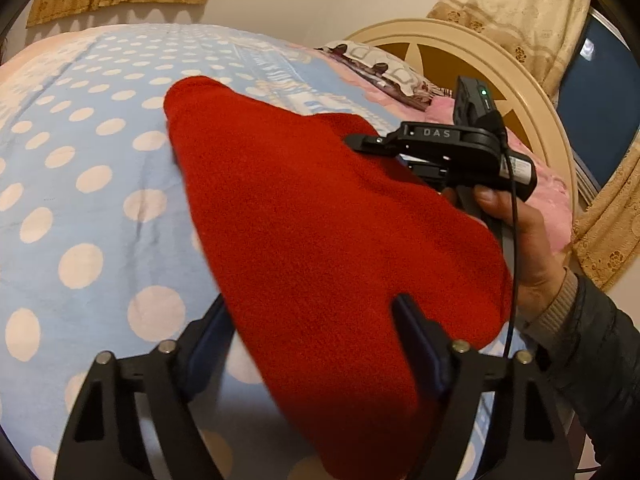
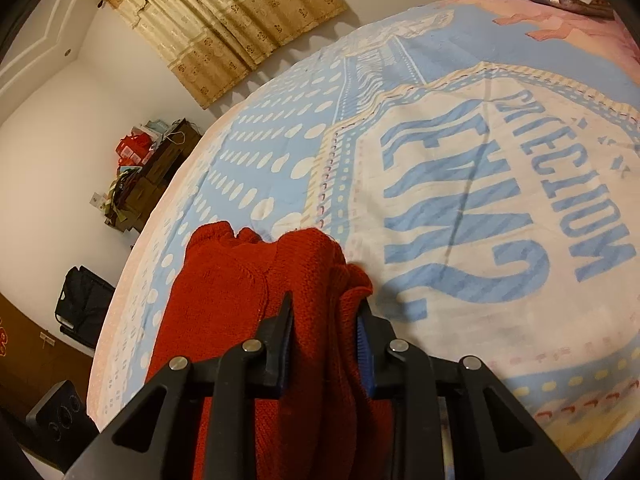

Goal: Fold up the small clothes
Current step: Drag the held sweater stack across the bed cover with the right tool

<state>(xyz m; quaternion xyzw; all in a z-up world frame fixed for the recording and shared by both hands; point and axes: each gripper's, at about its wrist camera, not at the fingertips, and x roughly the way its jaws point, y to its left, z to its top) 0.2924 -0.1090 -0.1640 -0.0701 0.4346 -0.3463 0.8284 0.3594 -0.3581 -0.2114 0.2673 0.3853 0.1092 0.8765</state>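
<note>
From the left wrist camera, a red knitted garment (image 1: pixel 320 232) was seen spread across a blue bedsheet (image 1: pixel 80 152) with white dots, raised off the bed on its right side. The left gripper (image 1: pixel 316 328) was seen at the bottom of the frame with its jaws spread wide; the red cloth lay between and over them, but whether the pads pressed on it could not be told. Further off, the right gripper (image 1: pixel 360 144) was seen side-on at the far right edge of the garment, carried by a hand (image 1: pixel 516 240) in a dark sleeve (image 1: pixel 596 344). Its fingertips were sunk into the red cloth. A patterned pillow (image 1: pixel 384 68), a cream headboard (image 1: pixel 500 80) and gold curtains (image 1: pixel 520 12) were seen behind.

From the right wrist camera, the right gripper (image 2: pixel 326 320) was seen with its jaws drawn close together and pinching a bunched fold of the red knitted garment (image 2: pixel 248 280). The cloth was gathered into ridges between the blue pads and ran back under the gripper. The rest of the garment was seen lying to the left on the bedsheet (image 2: pixel 460 200), just beside large blue printed lettering. A gold curtain (image 2: pixel 224 20), a cluttered dark cabinet (image 2: pixel 152 168) and a black bag (image 2: pixel 84 304) on the floor were seen beyond the bed.
</note>
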